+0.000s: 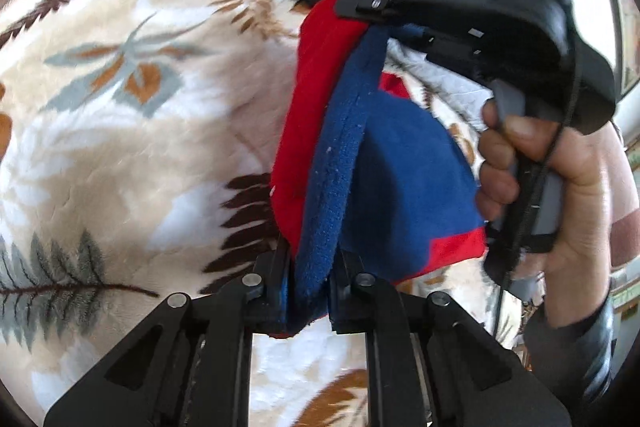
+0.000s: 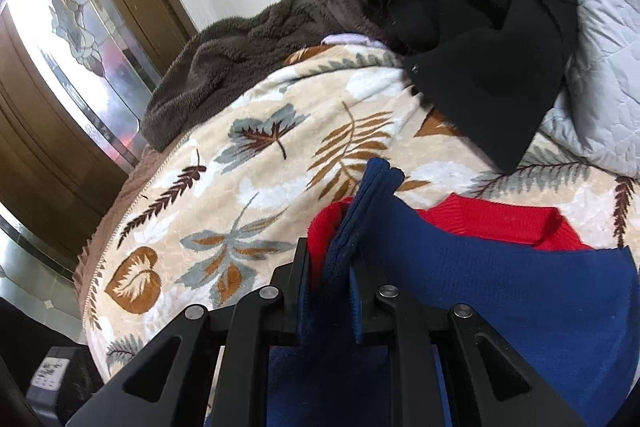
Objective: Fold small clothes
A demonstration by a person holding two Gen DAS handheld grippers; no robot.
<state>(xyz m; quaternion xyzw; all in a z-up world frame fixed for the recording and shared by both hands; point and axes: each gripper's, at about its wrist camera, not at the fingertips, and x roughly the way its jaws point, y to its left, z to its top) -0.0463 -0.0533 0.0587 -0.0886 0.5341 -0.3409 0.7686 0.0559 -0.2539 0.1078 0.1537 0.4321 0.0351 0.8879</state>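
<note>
A small red and blue knit garment hangs folded between my two grippers above a leaf-patterned blanket. My left gripper is shut on its lower edge. My right gripper shows in the left wrist view at the top, shut on the garment's upper edge, with the person's hand on its handle. In the right wrist view my right gripper is shut on the blue and red folded edge of the garment, which drapes to the right over the blanket.
A black garment and a brown fleece lie at the blanket's far side. A grey quilted pillow lies at the right. A wooden door with glass stands at the left.
</note>
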